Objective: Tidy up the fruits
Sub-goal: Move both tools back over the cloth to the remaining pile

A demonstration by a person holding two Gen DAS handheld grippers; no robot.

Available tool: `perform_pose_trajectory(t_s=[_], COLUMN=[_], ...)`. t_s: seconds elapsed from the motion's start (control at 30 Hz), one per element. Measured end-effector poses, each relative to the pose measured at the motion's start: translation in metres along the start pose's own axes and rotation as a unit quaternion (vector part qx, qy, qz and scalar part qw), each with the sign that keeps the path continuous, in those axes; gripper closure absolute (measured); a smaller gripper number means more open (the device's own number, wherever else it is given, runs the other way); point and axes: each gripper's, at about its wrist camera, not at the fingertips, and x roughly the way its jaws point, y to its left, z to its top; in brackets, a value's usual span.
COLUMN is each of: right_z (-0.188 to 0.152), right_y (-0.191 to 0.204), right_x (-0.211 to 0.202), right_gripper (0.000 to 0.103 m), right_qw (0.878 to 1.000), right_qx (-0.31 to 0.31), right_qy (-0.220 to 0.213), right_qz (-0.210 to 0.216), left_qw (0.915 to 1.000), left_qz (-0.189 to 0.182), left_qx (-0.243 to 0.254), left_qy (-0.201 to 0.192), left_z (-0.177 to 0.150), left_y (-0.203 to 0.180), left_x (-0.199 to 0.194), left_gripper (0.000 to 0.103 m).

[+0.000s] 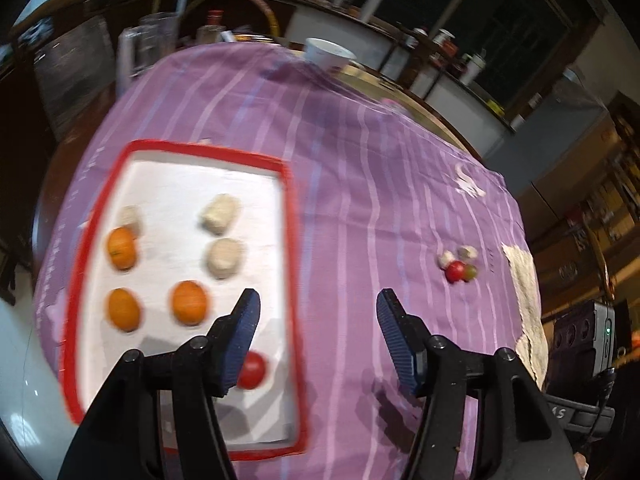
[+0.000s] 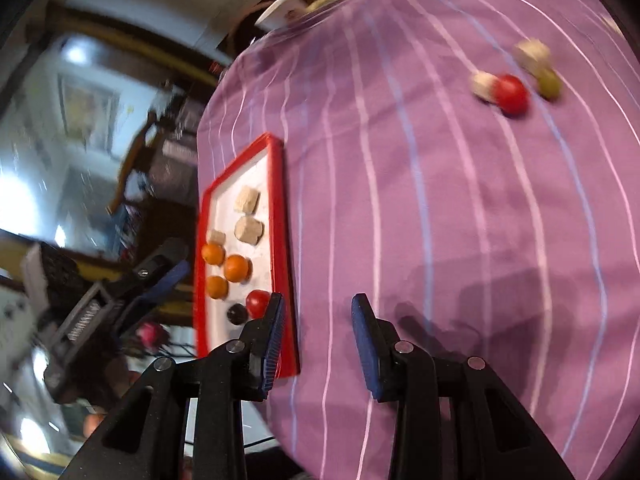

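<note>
A red-rimmed white tray point(image 1: 286, 184) point(image 2: 276, 184) lies on the purple striped cloth. It holds three oranges point(image 1: 189, 302) point(image 2: 237, 267), three pale beige lumps point(image 1: 225, 257) point(image 2: 249, 229), a red fruit point(image 1: 252, 369) point(image 2: 257, 302) and a dark fruit point(image 2: 237, 313). On the cloth lie another red fruit point(image 1: 454, 272) point(image 2: 512, 93), a green fruit point(image 1: 470, 273) point(image 2: 549, 84) and two pale lumps point(image 2: 532, 54). My left gripper point(image 1: 318, 320) is open and empty above the tray's right edge. My right gripper point(image 2: 318, 330) is open and empty beside the tray.
A white bowl point(image 1: 329, 53) and a glass jug point(image 1: 149, 45) stand at the table's far edge. A beige cloth point(image 1: 525, 292) lies at the right edge. My left gripper also shows at the left of the right wrist view point(image 2: 160, 276).
</note>
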Motion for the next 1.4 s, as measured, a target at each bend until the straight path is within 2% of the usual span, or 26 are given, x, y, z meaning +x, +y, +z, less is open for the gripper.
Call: perform_pose_trajectory(t_s=[0.07, 0.2, 0.4, 0.53, 0.73, 0.87, 1.1, 1.17, 1.23, 1.33, 1.4], right_z=[0.002, 0.008, 0.018, 0.03, 0.063, 0.087, 0.13, 0.138, 0.146, 0.149, 0.147], right_y=[-0.012, -0.038, -0.08, -0.106, -0.127, -0.13, -0.095, -0.081, -0.075, -0.067, -0.063], right_x=[-0.017, -0.048, -0.075, -0.085, -0.087, -0.077, -0.041, -0.025, -0.006, 0.006, 0.007], right_gripper=[0.065, 0.065, 0.065, 0.065, 0.065, 0.065, 0.065, 0.065, 0.065, 0.064, 0.063], right_qw=[1.0, 0.998, 0.993, 0.991, 0.989, 0.989, 0.996, 0.994, 0.99, 0.986, 0.99], right_qx=[0.013, 0.035, 0.057, 0.059, 0.03, 0.008, -0.057, -0.087, -0.105, -0.131, -0.132], right_qy=[-0.011, -0.042, -0.063, -0.068, -0.081, -0.077, -0.05, -0.038, -0.034, -0.032, 0.003], right_qz=[0.0, -0.03, -0.077, -0.099, -0.123, -0.123, -0.052, -0.056, -0.082, -0.1, -0.058], left_qw=[0.9999, 0.999, 0.9981, 0.998, 0.9983, 0.9983, 0.9977, 0.9976, 0.9976, 0.9974, 0.9973], left_qz=[-0.008, -0.022, -0.032, -0.022, 0.01, 0.028, 0.049, 0.053, 0.055, 0.058, 0.06], left_qx=[0.013, 0.036, 0.039, 0.033, 0.036, 0.021, -0.011, -0.015, -0.018, -0.019, -0.021], left_qy=[0.003, 0.013, 0.035, 0.05, 0.044, 0.047, 0.046, 0.043, 0.039, 0.037, 0.038], left_z=[0.0, -0.004, -0.013, -0.018, -0.024, -0.03, -0.043, -0.046, -0.048, -0.051, -0.053], left_y=[-0.017, -0.052, -0.082, -0.092, -0.098, -0.091, -0.075, -0.074, -0.074, -0.074, -0.074], left_x=[0.006, 0.022, 0.051, 0.068, 0.069, 0.071, 0.067, 0.065, 0.062, 0.059, 0.059], left_gripper=[0.043, 0.043, 0.043, 0.043, 0.043, 0.043, 0.043, 0.043, 0.043, 0.043, 0.043])
